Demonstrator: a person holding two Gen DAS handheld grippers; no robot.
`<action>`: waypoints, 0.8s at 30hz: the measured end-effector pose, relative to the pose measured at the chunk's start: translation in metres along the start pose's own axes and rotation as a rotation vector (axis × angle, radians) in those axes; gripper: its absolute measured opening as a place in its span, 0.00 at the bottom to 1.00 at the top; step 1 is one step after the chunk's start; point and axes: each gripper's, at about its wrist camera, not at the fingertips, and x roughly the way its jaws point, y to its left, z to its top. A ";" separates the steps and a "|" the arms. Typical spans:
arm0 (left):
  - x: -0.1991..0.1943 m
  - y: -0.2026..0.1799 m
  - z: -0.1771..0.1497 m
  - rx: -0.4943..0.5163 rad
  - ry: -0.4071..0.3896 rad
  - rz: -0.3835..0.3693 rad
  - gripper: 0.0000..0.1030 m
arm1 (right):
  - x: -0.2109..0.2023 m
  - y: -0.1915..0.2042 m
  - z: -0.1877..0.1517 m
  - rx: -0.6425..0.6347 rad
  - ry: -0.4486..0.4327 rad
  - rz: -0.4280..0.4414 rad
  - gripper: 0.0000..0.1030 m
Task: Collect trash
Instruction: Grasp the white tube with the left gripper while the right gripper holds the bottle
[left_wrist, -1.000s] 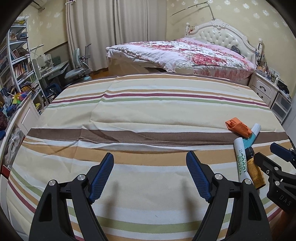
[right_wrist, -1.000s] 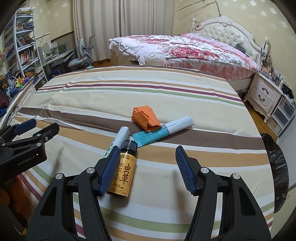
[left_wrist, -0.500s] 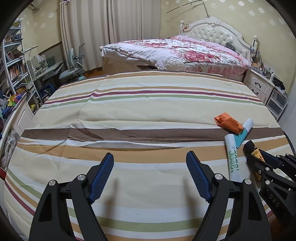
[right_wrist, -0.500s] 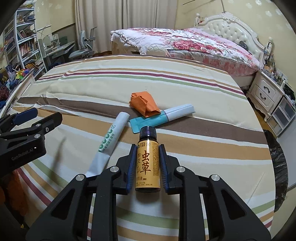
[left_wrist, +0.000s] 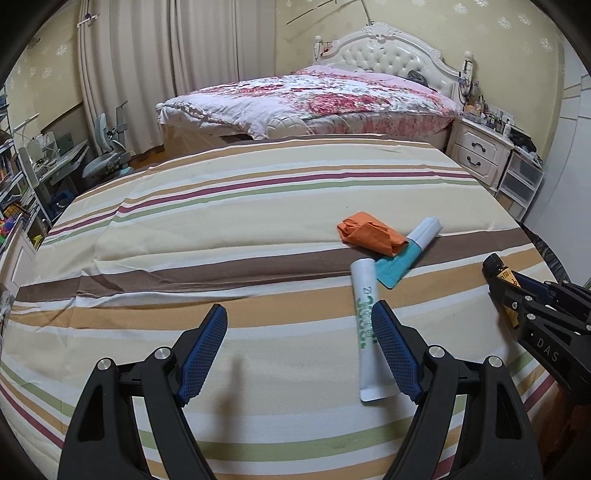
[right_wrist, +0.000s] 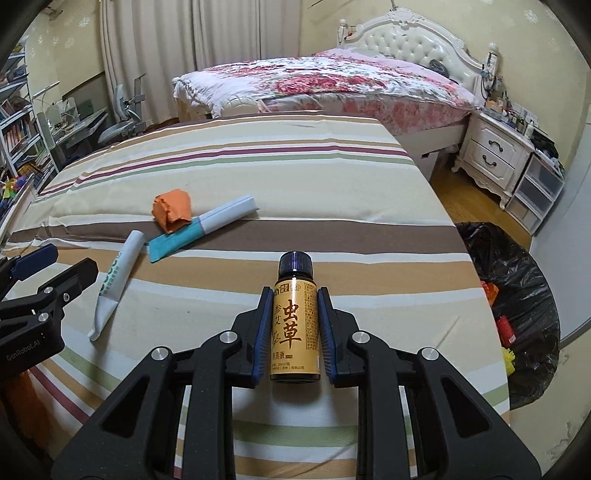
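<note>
My right gripper (right_wrist: 293, 332) is shut on a small brown bottle (right_wrist: 294, 325) with a yellow label and black cap, held above the striped sheet; it also shows in the left wrist view (left_wrist: 503, 291). My left gripper (left_wrist: 299, 354) is open and empty, just left of a white tube with green print (left_wrist: 367, 332), which shows in the right wrist view too (right_wrist: 116, 284). Beyond it lie a crumpled orange wrapper (left_wrist: 369, 232) and a teal and white tube (left_wrist: 410, 251).
A black trash bag (right_wrist: 517, 295) with some rubbish inside stands on the floor right of the striped bed (left_wrist: 221, 229). A second bed with a floral cover (left_wrist: 314, 99) is behind. White nightstands (right_wrist: 495, 155) are at right, shelves and a desk at left.
My right gripper closed on the bottle, lifted it and swung right toward the trash bag. My left gripper moved right, nearer the white tube.
</note>
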 end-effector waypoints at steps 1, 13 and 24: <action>0.001 -0.004 0.000 0.009 0.002 -0.003 0.76 | 0.000 -0.004 0.000 0.006 -0.001 -0.005 0.23; 0.018 -0.031 -0.001 0.077 0.063 -0.031 0.39 | -0.001 -0.024 -0.004 0.045 -0.012 0.010 0.23; 0.013 -0.036 -0.005 0.090 0.038 -0.062 0.15 | -0.002 -0.023 -0.004 0.034 -0.018 0.008 0.23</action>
